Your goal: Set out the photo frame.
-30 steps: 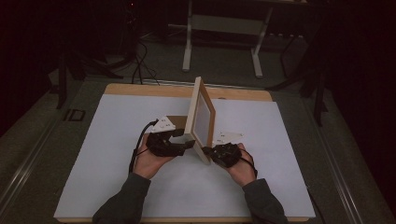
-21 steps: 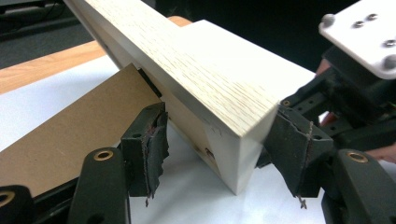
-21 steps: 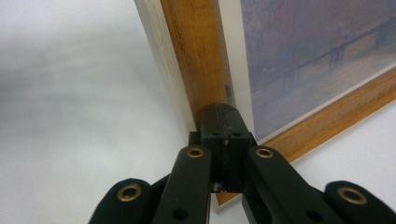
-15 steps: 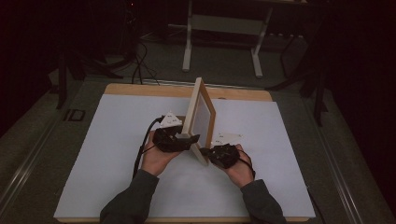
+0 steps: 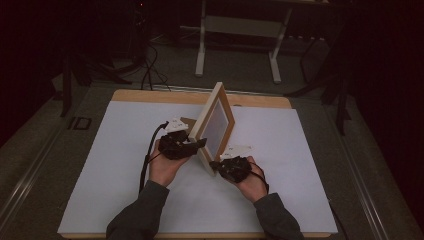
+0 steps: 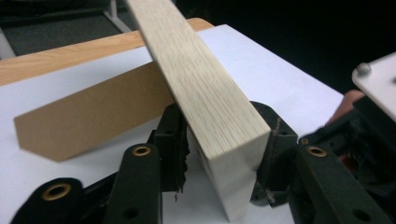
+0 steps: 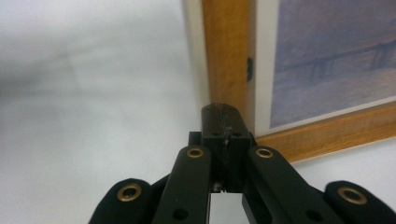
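Frame (image 5: 216, 125), a wooden picture frame, stands on edge near the middle of the white table (image 5: 100, 190), tilted, with its long axis running from about seven o'clock near the person toward one o'clock at the far side in the high view. Its pale purple picture faces three o'clock, toward the right hand's side.

The left gripper (image 5: 176, 146) sits at nine o'clock of the frame and is the one that bears it: in the left gripper view the two black jaws are closed onto the light wooden bar (image 6: 205, 102), one on each flat side, near the bar's cut end. A brown cardboard stand (image 6: 88, 116) juts out behind it toward ten o'clock, lying against the table.

The right gripper (image 5: 234, 167) lies at five o'clock of the frame, at its near bottom corner. In the right gripper view its jaws are pressed together with nothing between them, and their tip touches or almost touches the corner (image 7: 229, 100); which, I cannot tell.

Any next move, I judge, turns on the left grip, with the right tip merely steadying the corner.
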Available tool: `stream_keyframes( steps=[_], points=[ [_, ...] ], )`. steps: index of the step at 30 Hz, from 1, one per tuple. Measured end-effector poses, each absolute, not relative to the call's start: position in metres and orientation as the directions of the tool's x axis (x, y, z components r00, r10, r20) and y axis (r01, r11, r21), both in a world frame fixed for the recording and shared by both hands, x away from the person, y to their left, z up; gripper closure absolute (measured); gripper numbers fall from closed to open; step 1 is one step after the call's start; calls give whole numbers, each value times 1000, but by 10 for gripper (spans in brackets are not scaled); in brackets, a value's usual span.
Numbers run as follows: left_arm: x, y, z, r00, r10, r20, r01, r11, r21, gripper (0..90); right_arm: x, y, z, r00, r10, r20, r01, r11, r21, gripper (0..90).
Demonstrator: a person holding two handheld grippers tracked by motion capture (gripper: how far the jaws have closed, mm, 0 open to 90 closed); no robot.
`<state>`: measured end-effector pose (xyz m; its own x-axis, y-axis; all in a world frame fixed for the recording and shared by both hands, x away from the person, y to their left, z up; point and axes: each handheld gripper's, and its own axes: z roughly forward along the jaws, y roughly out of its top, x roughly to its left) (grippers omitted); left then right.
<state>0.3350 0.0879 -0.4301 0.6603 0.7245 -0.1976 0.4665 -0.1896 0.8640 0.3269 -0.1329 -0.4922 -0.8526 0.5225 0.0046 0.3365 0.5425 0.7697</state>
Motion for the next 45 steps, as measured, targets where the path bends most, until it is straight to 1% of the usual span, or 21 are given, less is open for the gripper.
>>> stream_keyframes(
  steps=[1,9,21,27,29,32,37,40,45],
  points=[
    [336,90,-431,654,726,-211,473,-175,864,618,326,-132,-492,-854,521,-4,332,550,766,900],
    [339,94,-432,634,740,-224,482,-152,863,639,328,-135,-490,-847,532,-11,331,543,772,900],
    [341,99,-432,586,783,-210,484,-131,865,666,329,-140,-489,-838,545,-4,342,532,774,900],
    [339,95,-431,560,808,-183,467,-126,875,654,330,-141,-490,-837,547,-4,344,533,773,899],
    [340,95,-431,553,812,-183,466,-120,877,630,330,-141,-490,-837,548,-4,345,532,773,900],
    [343,94,-430,532,824,-197,461,-86,883,623,330,-142,-490,-835,550,-1,347,528,776,897],
    [344,90,-430,525,830,-187,447,-82,891,659,331,-145,-489,-832,555,-1,348,524,777,895],
    [346,92,-429,529,826,-195,456,-82,886,663,331,-146,-488,-830,558,-2,347,519,781,895],
    [351,100,-429,539,808,-236,481,-65,874,681,332,-150,-485,-824,567,0,350,508,787,892]
  ],
)
